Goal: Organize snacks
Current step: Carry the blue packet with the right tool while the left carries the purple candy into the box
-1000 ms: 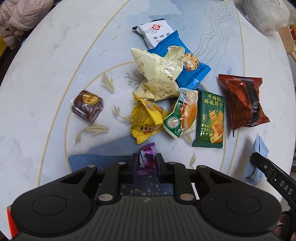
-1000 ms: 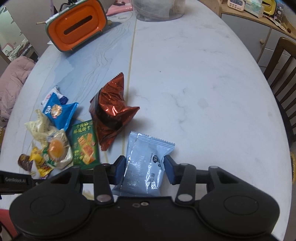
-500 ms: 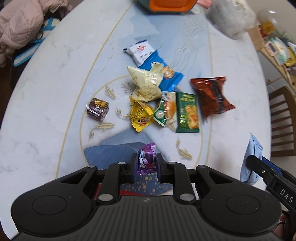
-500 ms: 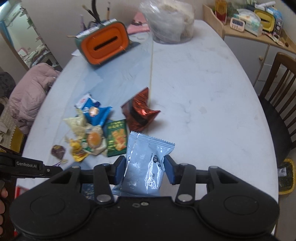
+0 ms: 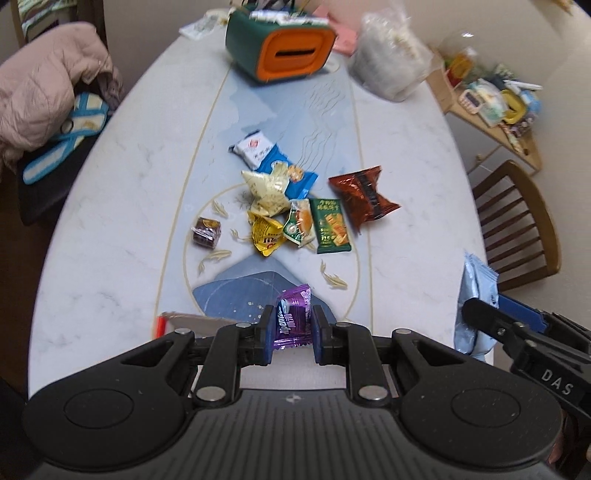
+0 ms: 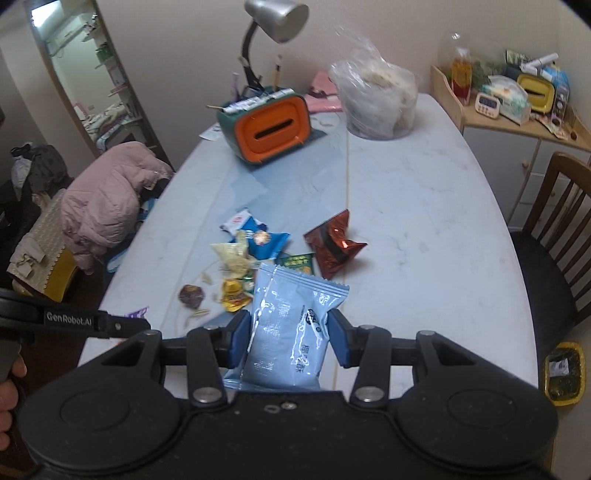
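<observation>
Your left gripper [image 5: 291, 326] pinches a purple candy [image 5: 293, 320]; your right gripper [image 6: 288, 338] clamps a pale blue packet [image 6: 291, 332] above the table [image 6: 424, 229].

Snack pile [image 5: 295, 206] mid-table [image 5: 110, 221]; tissue box [image 5: 291, 51] behind; chair [image 5: 517, 221] right.

The table [image 6: 424, 229] has a white marbled top with a pale blue centre panel edged by thin gold lines. At its far end stands an orange-fronted box [image 6: 271, 129] with a dark slot – its body is dark green, and pens and small items stick out of the top. A grey desk lamp [image 6: 277, 16] rises behind it. Just beside the box, to the right, sits a clear plastic bag [image 6: 376, 99] with pale contents. A pink padded jacket [image 6: 107, 195] lies heaped at the table's left edge. A wooden chair [image 6: 557, 236] stands at the right edge – behind it, a wooden shelf [image 6: 517, 125] carries small clutter.
</observation>
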The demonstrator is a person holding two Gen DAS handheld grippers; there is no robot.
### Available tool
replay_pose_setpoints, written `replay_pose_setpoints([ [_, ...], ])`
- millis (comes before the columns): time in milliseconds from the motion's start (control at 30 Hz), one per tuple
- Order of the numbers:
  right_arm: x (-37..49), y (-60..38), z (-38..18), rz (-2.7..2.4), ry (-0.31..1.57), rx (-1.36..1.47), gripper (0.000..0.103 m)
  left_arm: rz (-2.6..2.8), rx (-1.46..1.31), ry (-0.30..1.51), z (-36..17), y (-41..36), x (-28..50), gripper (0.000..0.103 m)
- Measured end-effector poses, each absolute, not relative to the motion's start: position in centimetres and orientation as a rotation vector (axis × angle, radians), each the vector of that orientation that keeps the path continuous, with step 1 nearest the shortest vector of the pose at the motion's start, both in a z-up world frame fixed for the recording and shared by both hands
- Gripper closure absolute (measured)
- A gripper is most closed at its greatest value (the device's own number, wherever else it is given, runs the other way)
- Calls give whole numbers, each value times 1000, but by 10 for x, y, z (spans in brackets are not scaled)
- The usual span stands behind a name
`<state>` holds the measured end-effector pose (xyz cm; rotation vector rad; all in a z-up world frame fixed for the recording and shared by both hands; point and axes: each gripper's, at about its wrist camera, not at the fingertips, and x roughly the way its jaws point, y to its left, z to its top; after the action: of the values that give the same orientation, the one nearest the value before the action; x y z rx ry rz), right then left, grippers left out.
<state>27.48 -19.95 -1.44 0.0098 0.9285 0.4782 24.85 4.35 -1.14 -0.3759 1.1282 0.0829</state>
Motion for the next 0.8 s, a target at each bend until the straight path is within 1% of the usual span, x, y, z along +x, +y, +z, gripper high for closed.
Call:
replay_pose_setpoints([
  [200,239,-194,8,504,898,-17,59,59,-324,1117,14,45,214,84],
  [467,201,-186,22,537,884,-43,59,37,-290,1109,30,50,172,84],
  [633,179,-181,25,566,883,-49,59,20,-280,1121,33,53,150,84],
  [800,165,-176,19,582,902,-65,59,1,-269,1160,22,50,133,84],
])
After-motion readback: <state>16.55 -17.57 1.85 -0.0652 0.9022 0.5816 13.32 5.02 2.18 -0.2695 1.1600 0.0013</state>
